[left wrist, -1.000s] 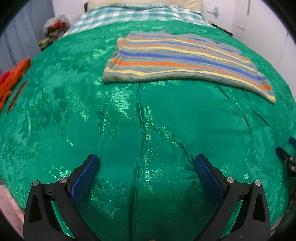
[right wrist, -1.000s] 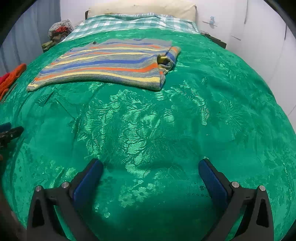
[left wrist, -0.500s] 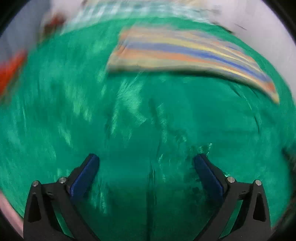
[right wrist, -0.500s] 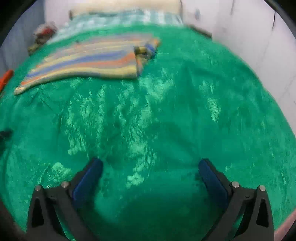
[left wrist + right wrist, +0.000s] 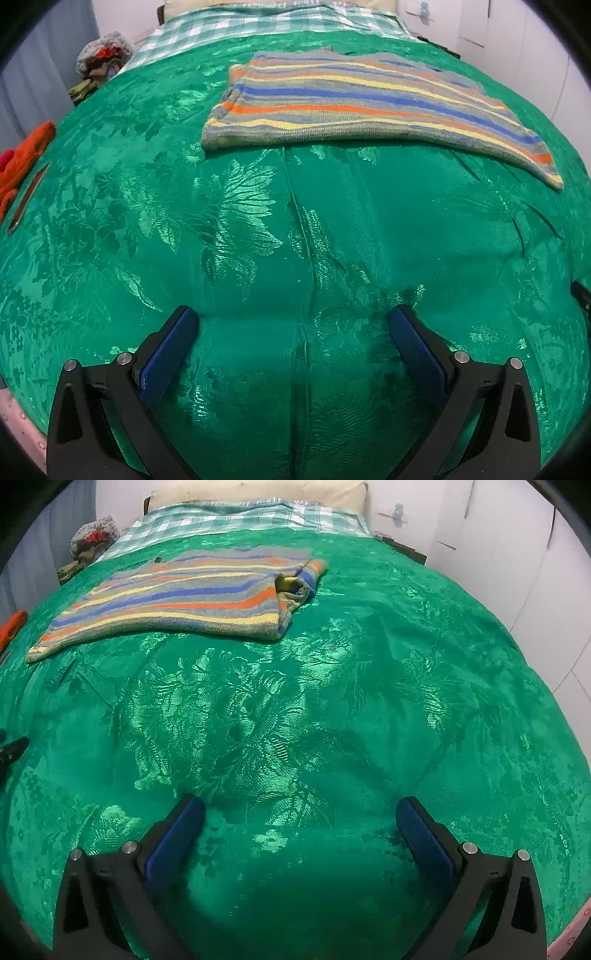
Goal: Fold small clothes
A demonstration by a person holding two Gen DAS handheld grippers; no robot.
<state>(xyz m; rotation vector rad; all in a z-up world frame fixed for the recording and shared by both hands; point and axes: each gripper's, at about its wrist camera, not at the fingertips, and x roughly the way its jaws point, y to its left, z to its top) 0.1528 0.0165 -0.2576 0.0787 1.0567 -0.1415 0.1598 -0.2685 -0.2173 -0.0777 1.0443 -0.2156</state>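
Sweater (image 5: 354,107) in grey, blue, orange and yellow stripes lies flat on the green bedspread (image 5: 258,258), and serves as the landmark. Seen from the left wrist, the left tongs (image 5: 291,325) hang well short of its near hem, fingers spread wide with nothing between them. Beyond the sweater shows a checked sheet (image 5: 229,26); far to its left sits an orange cloth (image 5: 26,155).

From the right wrist, the right tongs (image 5: 301,812) are likewise released and empty, well apart from the sweater (image 5: 177,598), which lies ahead and to their left. Its nearest end is bunched, a sleeve (image 5: 299,587) rolled over there.

Judging from this, the step in hand is the approach before a fold. Next move calls for both tongs to reach the near hem and pinch a corner each.
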